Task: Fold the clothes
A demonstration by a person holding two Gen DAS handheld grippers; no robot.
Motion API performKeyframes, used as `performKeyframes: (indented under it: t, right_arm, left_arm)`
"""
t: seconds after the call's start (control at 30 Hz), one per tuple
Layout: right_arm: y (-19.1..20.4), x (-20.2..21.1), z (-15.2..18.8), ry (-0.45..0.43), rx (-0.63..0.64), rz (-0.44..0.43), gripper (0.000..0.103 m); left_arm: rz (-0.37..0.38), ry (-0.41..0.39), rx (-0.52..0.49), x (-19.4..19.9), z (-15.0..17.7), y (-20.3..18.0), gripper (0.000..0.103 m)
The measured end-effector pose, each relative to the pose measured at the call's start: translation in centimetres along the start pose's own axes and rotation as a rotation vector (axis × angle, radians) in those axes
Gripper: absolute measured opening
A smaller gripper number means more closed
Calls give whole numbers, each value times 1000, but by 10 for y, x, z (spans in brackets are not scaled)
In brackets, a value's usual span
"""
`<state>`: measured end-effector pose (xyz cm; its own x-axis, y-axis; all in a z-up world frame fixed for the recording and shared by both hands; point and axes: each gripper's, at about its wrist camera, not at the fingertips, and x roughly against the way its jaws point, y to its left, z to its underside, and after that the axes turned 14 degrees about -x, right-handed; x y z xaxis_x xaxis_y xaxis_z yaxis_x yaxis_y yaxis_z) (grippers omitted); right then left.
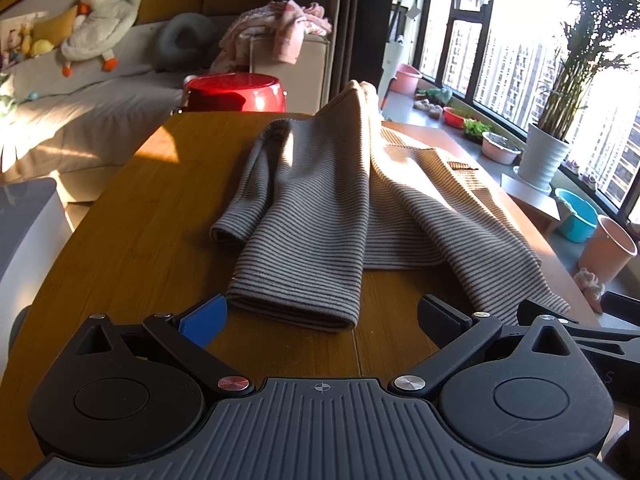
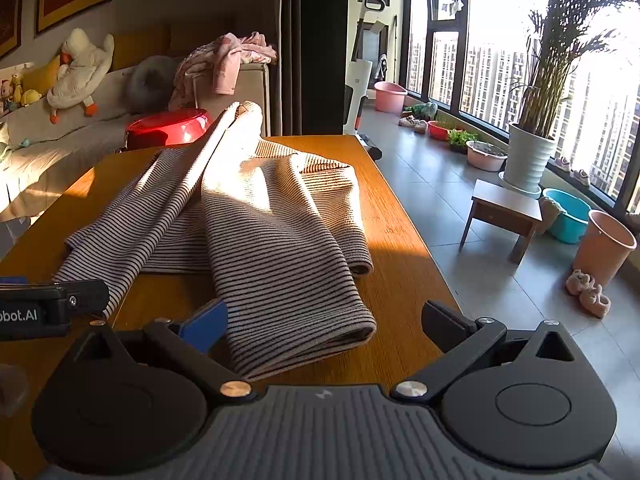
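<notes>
Both hand-held grippers gape empty; only right wrist view shows stool (image 2: pixel 506 206) beside striped garment (image 2: pixel 256 216).

The garment (image 1: pixel 320 208) lies on the table (image 1: pixel 120 240) before my two spread grippers — left gripper (image 1: pixel 320 316) beside right gripper (image 2: pixel 324 320) — with the sofa (image 1: pixel 80 120) behind.

From my left gripper's camera, the striped garment (image 1: pixel 320 208) hides the table's (image 1: pixel 132 216) far right side, and my own gripper body covers the near edge. My right gripper (image 1: pixel 580 320) pokes in at the right border, mostly cut off. From the right camera, my left gripper (image 2: pixel 48 304) is clipped by the left edge, its printed label only partly readable.
</notes>
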<state>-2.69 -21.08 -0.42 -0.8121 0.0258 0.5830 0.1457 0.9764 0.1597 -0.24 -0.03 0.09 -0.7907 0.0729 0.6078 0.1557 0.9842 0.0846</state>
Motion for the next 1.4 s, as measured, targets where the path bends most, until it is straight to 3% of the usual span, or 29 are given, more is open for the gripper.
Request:
performKeyframes:
  t: [0.13, 0.23, 1.4]
  right_arm:
    - [8, 1, 0, 7, 1, 11, 103]
    - [0, 3, 0, 14, -41, -38, 103]
    - [6, 3, 4, 29, -19, -31, 103]
  left_arm:
    - [0, 22, 16, 0, 2, 7, 103]
    - [-28, 38, -16, -1, 0, 2, 103]
    - [-45, 82, -22, 1, 6, 2, 103]
